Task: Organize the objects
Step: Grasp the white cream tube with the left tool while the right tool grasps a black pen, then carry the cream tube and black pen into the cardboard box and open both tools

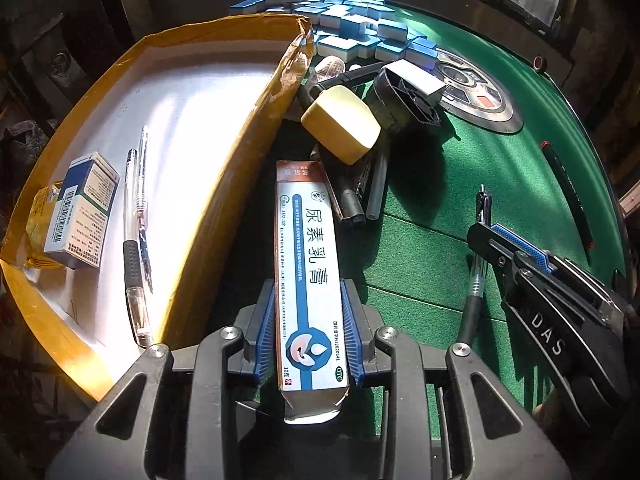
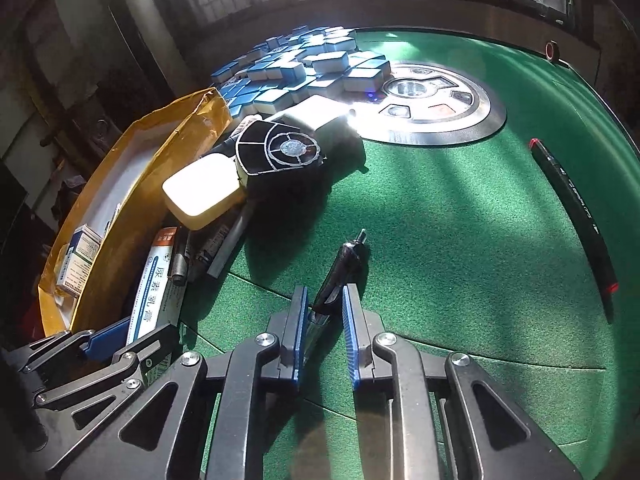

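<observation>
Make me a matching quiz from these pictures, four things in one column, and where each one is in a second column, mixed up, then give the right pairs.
Things:
1. ointment carton
2. clear pen
3. blue and white medicine box
4. black marker

Places:
A. inside the cardboard box
B. alone on the green felt, far side
C. between the left gripper pads
D. between the right gripper pads

Pairs: 1-C, 2-D, 3-A, 4-B
</observation>
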Tool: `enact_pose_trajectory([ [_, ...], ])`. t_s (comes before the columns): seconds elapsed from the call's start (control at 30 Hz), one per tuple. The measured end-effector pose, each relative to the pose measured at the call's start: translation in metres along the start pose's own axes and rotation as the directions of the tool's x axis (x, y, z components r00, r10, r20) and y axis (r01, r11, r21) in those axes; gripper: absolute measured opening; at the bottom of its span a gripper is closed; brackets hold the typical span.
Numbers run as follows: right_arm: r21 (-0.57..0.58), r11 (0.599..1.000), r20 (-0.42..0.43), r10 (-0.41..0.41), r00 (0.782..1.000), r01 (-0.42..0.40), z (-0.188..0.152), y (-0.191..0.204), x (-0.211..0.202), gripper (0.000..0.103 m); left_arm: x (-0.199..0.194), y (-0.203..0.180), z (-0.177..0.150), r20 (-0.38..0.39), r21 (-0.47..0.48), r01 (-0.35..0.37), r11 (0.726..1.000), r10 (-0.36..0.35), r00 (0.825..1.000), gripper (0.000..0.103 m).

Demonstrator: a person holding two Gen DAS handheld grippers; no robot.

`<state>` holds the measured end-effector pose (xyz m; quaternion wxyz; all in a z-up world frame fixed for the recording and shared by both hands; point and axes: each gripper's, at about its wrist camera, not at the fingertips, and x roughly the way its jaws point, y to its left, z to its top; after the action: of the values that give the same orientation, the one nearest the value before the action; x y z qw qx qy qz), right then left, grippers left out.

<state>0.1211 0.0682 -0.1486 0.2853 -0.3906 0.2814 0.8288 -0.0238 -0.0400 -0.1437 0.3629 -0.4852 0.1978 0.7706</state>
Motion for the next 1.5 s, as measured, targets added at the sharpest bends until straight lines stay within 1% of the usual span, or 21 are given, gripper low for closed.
enact_pose_trajectory([
  [0.13, 0.072, 0.996, -0.01, 0.059, 0.998, -0.058, -0.001, -0.01, -0.002, 0.01, -0.018, 0.019, -0.006, 0.023, -0.042, 0.131, 0.99, -0.13, 0.991, 0.026],
  [0.23, 0.073, 0.997, -0.012, 0.029, 1.0, -0.028, -0.004, -0.006, -0.005, 0.01, -0.024, 0.03, -0.013, 0.031, -0.031, 0.152, 0.988, -0.151, 0.988, 0.026],
  [0.37, 0.06, 0.998, -0.019, -0.023, 1.0, 0.024, -0.011, 0.002, -0.007, 0.01, -0.026, 0.024, -0.022, 0.063, 0.039, 0.123, 0.992, -0.125, 0.99, 0.026],
  [0.47, 0.058, 0.997, -0.027, -0.058, 0.998, 0.059, -0.015, 0.006, -0.011, 0.011, -0.026, 0.019, -0.025, 0.069, 0.083, 0.102, 0.991, -0.107, 0.992, 0.026],
  [0.5, 0.064, 0.996, -0.033, -0.062, 0.998, 0.064, -0.017, 0.006, -0.013, 0.014, -0.025, 0.016, -0.025, 0.065, 0.101, 0.108, 0.989, -0.115, 0.991, 0.026],
  [0.53, 0.071, 0.996, -0.036, -0.055, 0.998, 0.057, -0.018, 0.005, -0.014, 0.02, -0.025, 0.015, -0.025, 0.065, 0.117, 0.116, 0.986, -0.124, 0.99, 0.027],
  [0.57, 0.07, 0.996, -0.039, -0.053, 0.998, 0.056, -0.02, 0.006, -0.016, 0.022, -0.024, 0.013, -0.025, 0.066, 0.13, 0.114, 0.985, -0.124, 0.99, 0.028],
  [0.63, 0.051, 0.995, -0.041, -0.084, 0.996, 0.086, -0.025, 0.007, -0.019, 0.023, -0.022, 0.006, -0.025, 0.073, 0.165, 0.071, 0.984, -0.084, 0.994, 0.03],
  [0.73, 0.001, 0.993, -0.02, -0.122, 0.992, 0.122, -0.029, 0.014, -0.02, 0.022, -0.016, -0.001, -0.023, 0.083, 0.184, 0.055, 0.981, -0.071, 0.994, 0.03],
  [0.77, -0.014, 0.99, -0.015, -0.14, 0.99, 0.139, -0.029, 0.017, -0.019, 0.022, -0.012, -0.001, -0.023, 0.07, 0.175, 0.06, 0.983, -0.074, 0.995, 0.03],
  [0.8, -0.026, 0.989, -0.01, -0.147, 0.989, 0.146, -0.029, 0.02, -0.018, 0.015, -0.008, 0.001, -0.023, 0.054, 0.159, 0.07, 0.985, -0.079, 0.995, 0.029],
  [0.83, -0.034, 0.988, -0.006, -0.149, 0.989, 0.149, -0.028, 0.021, -0.017, 0.011, -0.006, 0.004, -0.023, 0.049, 0.138, 0.089, 0.986, -0.097, 0.994, 0.027],
  [0.87, -0.036, 0.988, -0.002, -0.152, 0.988, 0.152, -0.029, 0.023, -0.016, 0.011, -0.007, 0.007, -0.024, 0.058, 0.12, 0.097, 0.988, -0.104, 0.993, 0.025],
  [0.93, -0.025, 0.99, 0.0, -0.138, 0.99, 0.138, -0.028, 0.022, -0.016, 0.01, -0.012, 0.013, -0.026, 0.074, 0.09, 0.101, 0.991, -0.107, 0.991, 0.018],
  [1.03, 0.008, 0.996, 0.021, -0.093, 0.995, 0.093, -0.025, 0.019, -0.023, 0.009, -0.023, 0.027, -0.027, 0.094, 0.034, 0.202, 0.979, -0.204, 0.974, 0.016],
  [1.2, 0.032, 0.999, 0.08, -0.03, 0.996, 0.028, -0.016, 0.023, -0.039, 0.009, -0.033, 0.046, -0.023, 0.129, -0.027, 0.282, 0.959, -0.277, 0.952, 0.011],
  [1.27, 0.04, 0.999, 0.092, -0.015, 0.996, 0.012, -0.012, 0.025, -0.042, 0.009, -0.034, 0.049, -0.019, 0.132, -0.041, 0.29, 0.956, -0.282, 0.95, 0.009],
  [1.37, 0.042, 0.999, 0.099, 0.008, 0.995, -0.012, -0.008, 0.028, -0.042, 0.009, -0.035, 0.052, -0.013, 0.135, -0.057, 0.335, 0.941, -0.325, 0.936, 0.008],
  [1.4, 0.042, 0.999, 0.102, 0.008, 0.995, -0.012, -0.007, 0.029, -0.042, 0.009, -0.035, 0.052, -0.011, 0.142, -0.054, 0.334, 0.941, -0.323, 0.936, 0.008],
  [1.47, 0.038, 0.999, 0.097, 0.0, 0.995, -0.004, -0.006, 0.03, -0.039, 0.009, -0.033, 0.05, -0.009, 0.135, -0.047, 0.315, 0.948, -0.307, 0.942, 0.008],
  [1.5, 0.039, 0.999, 0.091, 0.004, 0.996, -0.007, -0.006, 0.03, -0.038, 0.009, -0.034, 0.05, -0.009, 0.136, -0.051, 0.326, 0.944, -0.317, 0.939, 0.008],
])
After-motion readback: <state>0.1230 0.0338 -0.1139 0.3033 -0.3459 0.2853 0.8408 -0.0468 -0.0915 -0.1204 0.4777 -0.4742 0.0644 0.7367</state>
